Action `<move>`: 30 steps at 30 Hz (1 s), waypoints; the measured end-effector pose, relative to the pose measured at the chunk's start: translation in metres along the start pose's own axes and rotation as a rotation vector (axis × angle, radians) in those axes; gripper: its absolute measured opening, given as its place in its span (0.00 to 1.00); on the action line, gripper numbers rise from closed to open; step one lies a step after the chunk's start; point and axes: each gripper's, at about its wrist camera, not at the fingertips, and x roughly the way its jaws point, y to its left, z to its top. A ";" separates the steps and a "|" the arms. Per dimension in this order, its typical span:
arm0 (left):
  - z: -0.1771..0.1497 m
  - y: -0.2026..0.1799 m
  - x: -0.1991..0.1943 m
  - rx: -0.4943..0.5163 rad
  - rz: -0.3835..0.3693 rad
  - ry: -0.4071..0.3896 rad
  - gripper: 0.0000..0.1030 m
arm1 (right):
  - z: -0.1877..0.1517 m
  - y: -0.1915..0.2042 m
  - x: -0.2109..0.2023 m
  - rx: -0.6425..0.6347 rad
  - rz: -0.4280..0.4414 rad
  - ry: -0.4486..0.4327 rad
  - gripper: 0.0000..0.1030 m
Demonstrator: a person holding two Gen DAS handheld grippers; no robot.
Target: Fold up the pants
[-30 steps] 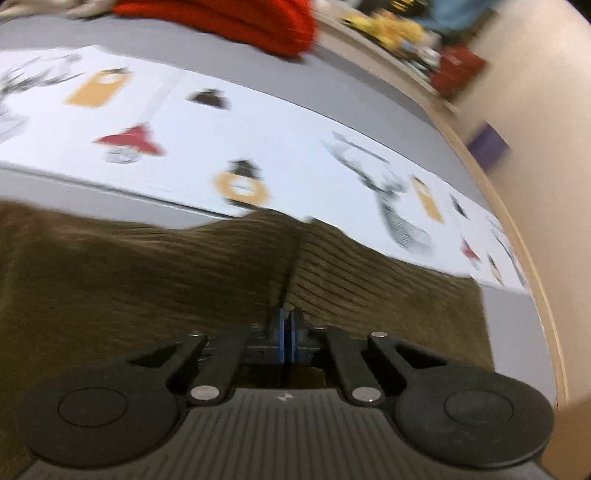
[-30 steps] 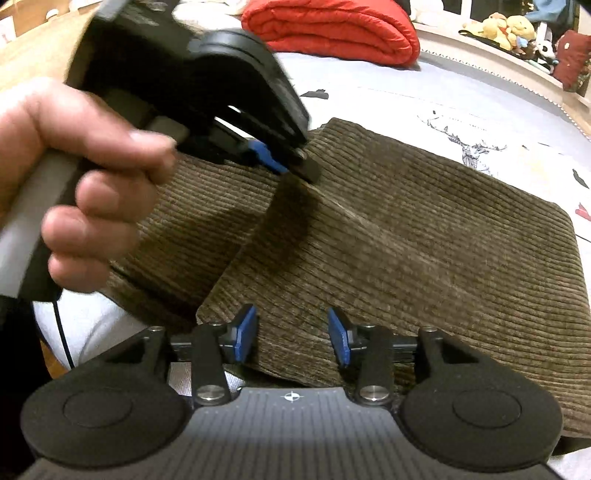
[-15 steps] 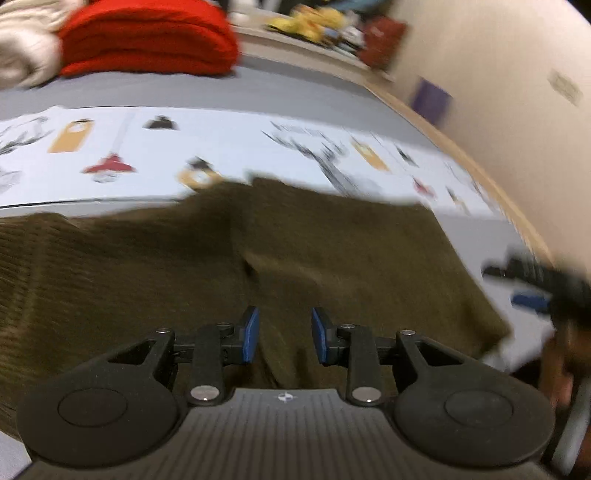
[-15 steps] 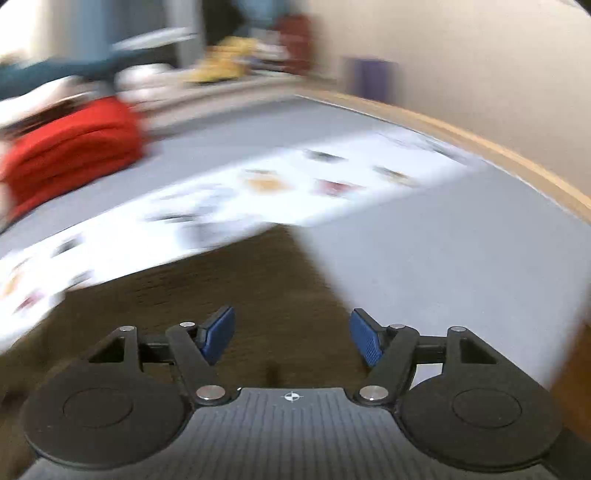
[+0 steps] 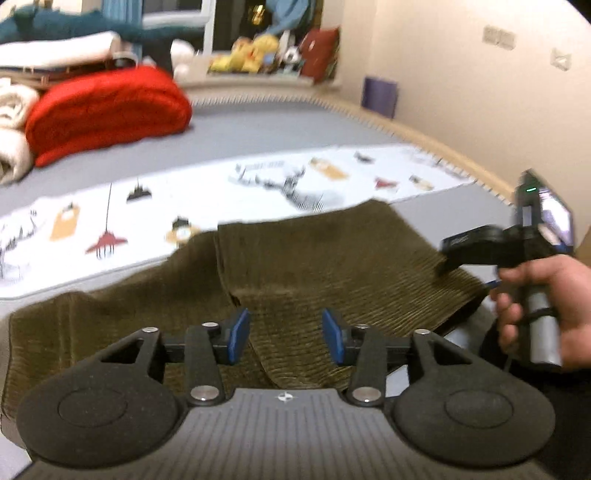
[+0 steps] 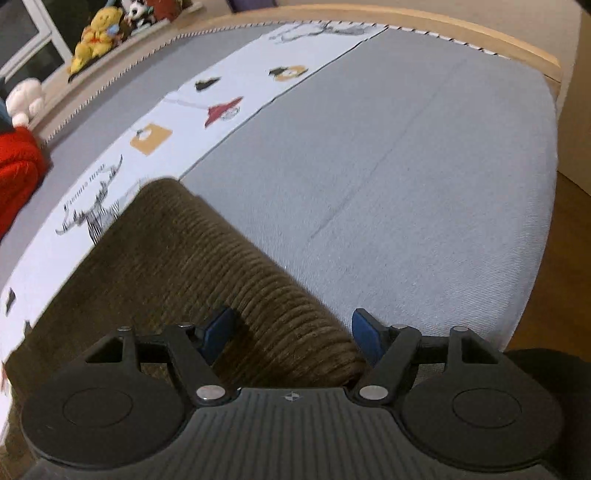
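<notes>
Brown corduroy pants (image 5: 314, 266) lie folded on the grey bed (image 5: 258, 129). My left gripper (image 5: 284, 334) is open and empty, just above the pants' near edge by a fold seam. My right gripper (image 6: 291, 338) is open, its fingers either side of the thick folded right edge of the pants (image 6: 207, 266); it does not grip the cloth. In the left wrist view the right gripper (image 5: 480, 247) shows at the pants' right corner, held by a hand.
A white printed cloth strip (image 5: 184, 206) lies behind the pants. A red folded blanket (image 5: 103, 110) and white bedding (image 5: 11, 122) sit at the far left. Stuffed toys (image 6: 96, 37) line the wooden bed rim (image 6: 443, 26). Bare grey sheet (image 6: 406, 184) lies right of the pants.
My left gripper let go of the pants, opened and drew back. My right gripper swung from the near edge to the pants' right edge and now straddles it.
</notes>
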 end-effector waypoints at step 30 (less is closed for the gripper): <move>-0.014 0.114 -0.016 -0.687 -0.393 -0.083 0.85 | -0.175 0.104 -0.152 -1.163 0.451 -0.554 0.23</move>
